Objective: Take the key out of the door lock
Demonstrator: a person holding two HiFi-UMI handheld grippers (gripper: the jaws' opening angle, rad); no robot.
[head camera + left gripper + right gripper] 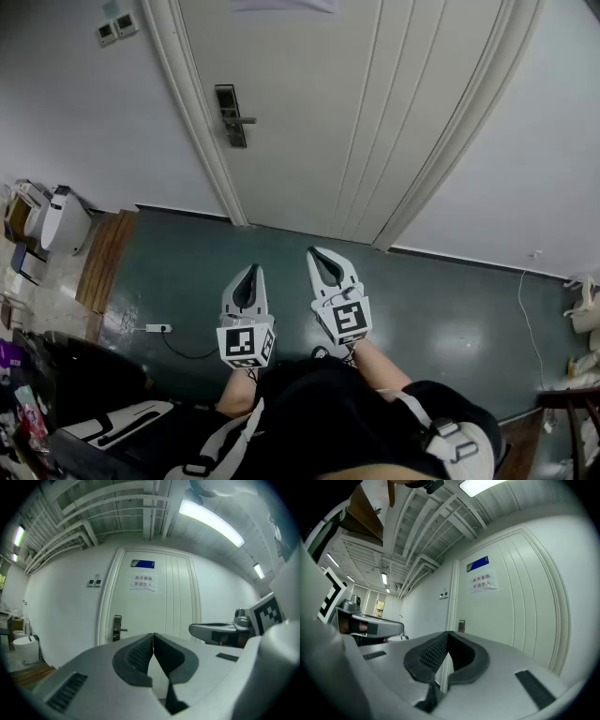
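Observation:
A white panelled door stands shut ahead, with a dark lock plate and lever handle on its left side. The lock plate also shows in the left gripper view, and the lock plate in the right gripper view. No key is discernible at this distance. My left gripper and right gripper are held side by side, well short of the door, pointing level at it. Both are shut with nothing between the pads. The left gripper and right gripper show tips touching.
Dark green floor lies between me and the door. A white power strip with cable lies at left. A white bin and clutter sit at far left. A paper notice hangs on the door. Wall switches sit left of the frame.

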